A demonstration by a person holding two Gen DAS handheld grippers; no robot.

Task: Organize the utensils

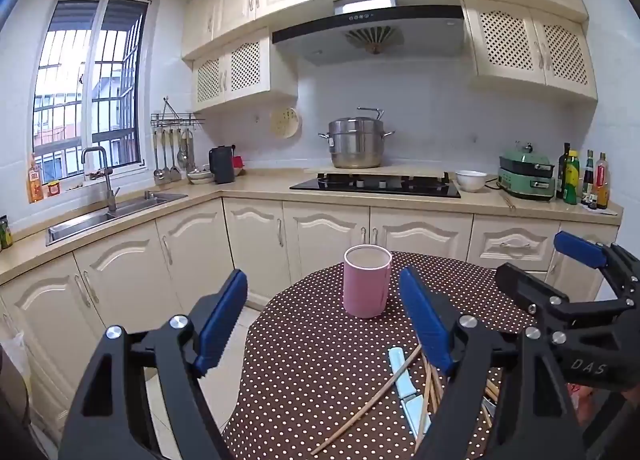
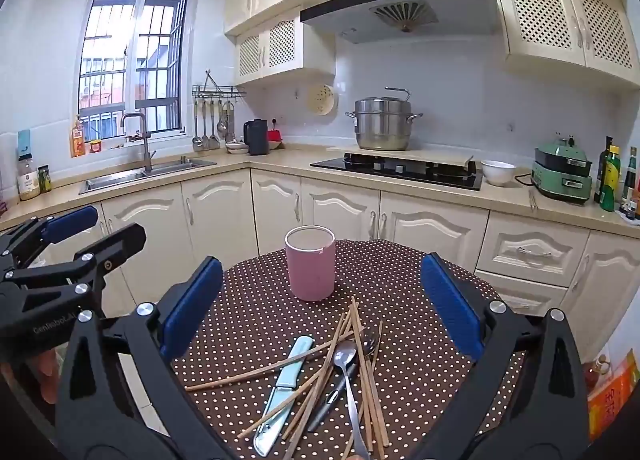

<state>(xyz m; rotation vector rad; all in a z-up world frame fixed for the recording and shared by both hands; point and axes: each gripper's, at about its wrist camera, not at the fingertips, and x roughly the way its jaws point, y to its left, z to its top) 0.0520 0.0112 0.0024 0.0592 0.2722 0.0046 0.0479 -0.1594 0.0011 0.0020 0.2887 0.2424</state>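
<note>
A pink cylindrical holder [image 1: 367,281] [image 2: 310,269] stands upright and looks hollow on a round table with a brown polka-dot cloth [image 1: 320,360] [image 2: 404,280]. In front of it lies a loose pile: several wooden chopsticks [image 2: 362,364] [image 1: 370,404], a light-blue-handled knife [image 2: 289,372] [image 1: 404,376], a metal spoon [image 2: 345,358] and a dark-handled utensil [image 2: 332,396]. My left gripper [image 1: 324,320] hovers open over the table's left edge, nothing between its blue pads. My right gripper [image 2: 320,308] is open wide above the pile, also with nothing in it. Each gripper shows in the other's view.
Behind the table runs an L-shaped kitchen counter [image 2: 280,164] with cream cabinets, a sink [image 2: 140,174], a gas hob [image 2: 400,172] with a steel steamer pot [image 2: 382,124], a white bowl [image 2: 498,172], a green appliance [image 2: 562,174] and bottles [image 2: 612,176]. Tiled floor [image 1: 240,324] lies left of the table.
</note>
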